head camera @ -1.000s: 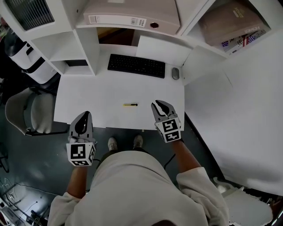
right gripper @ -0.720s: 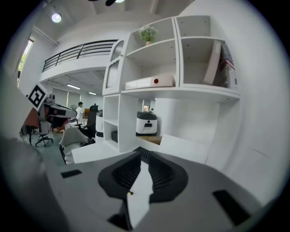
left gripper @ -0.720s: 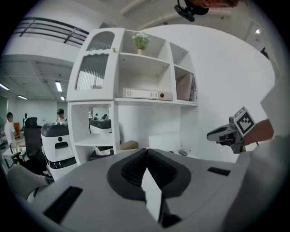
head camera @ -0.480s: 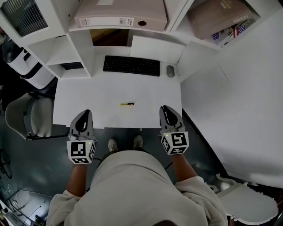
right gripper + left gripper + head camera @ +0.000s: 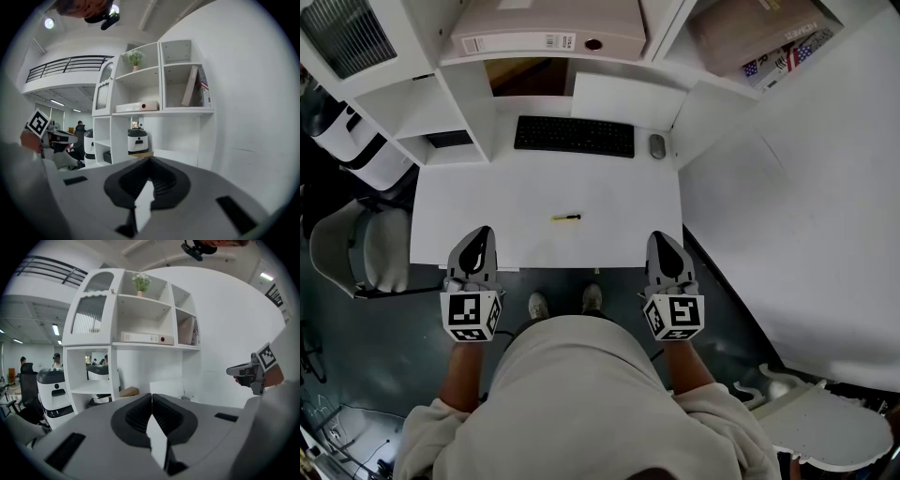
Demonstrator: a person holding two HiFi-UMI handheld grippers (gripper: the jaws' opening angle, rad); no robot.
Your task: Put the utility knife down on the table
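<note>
Head view: your utility knife (image 5: 566, 217) lies on the bench (image 5: 469, 202), apart from both tongs. Your left tongs (image 5: 481, 232) sit closed, empty; your right tongs (image 5: 662, 237) have just closed on nothing.

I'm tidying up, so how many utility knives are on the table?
1. The knife lies near the middle of the table, nearer the person than the keyboard. The shelves could hide others.
</note>
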